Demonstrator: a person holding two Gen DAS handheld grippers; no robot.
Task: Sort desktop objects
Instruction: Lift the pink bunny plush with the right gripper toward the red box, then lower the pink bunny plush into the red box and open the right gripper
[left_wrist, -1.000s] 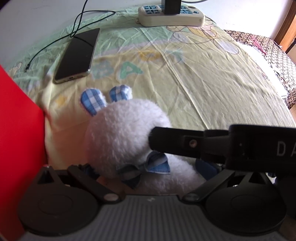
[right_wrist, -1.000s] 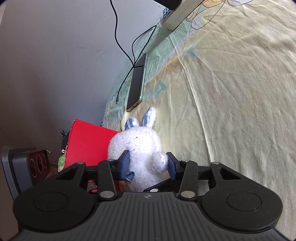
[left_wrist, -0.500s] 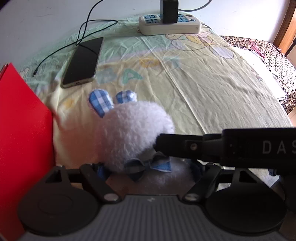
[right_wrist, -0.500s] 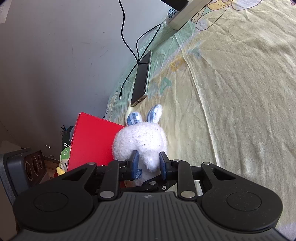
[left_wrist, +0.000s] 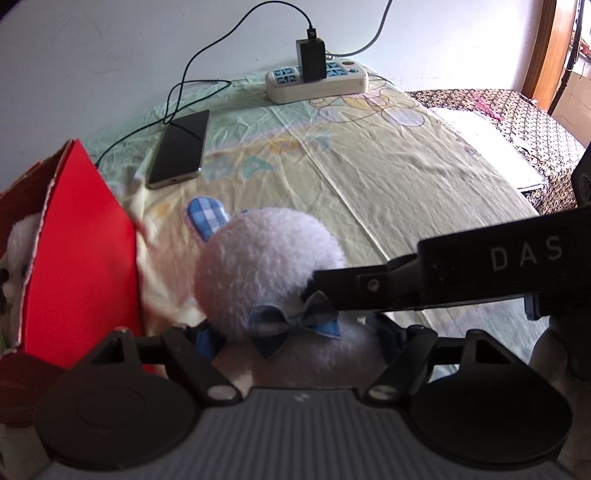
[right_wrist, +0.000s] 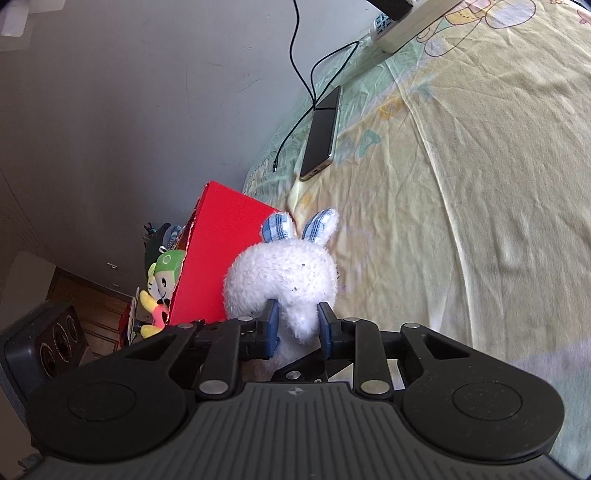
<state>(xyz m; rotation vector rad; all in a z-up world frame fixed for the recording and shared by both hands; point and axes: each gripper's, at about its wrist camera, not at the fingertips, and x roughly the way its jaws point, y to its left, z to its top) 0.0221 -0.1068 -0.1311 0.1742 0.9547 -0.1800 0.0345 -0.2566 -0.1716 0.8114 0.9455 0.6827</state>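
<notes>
The table (left_wrist: 406, 177), under a yellow cloth, carries little that looks like a toy. At its left edge stands a red box (left_wrist: 81, 251) with several plush toys (right_wrist: 162, 280) already inside, so the sorting seems well along. The bunny (right_wrist: 284, 273) is just beside the box, not yet in it. The right gripper (right_wrist: 295, 321) is clamped on its plush; the left gripper (left_wrist: 295, 334) sits spread at either side of its body. A phone (left_wrist: 181, 147) and power strip (left_wrist: 317, 81) lie beyond.
</notes>
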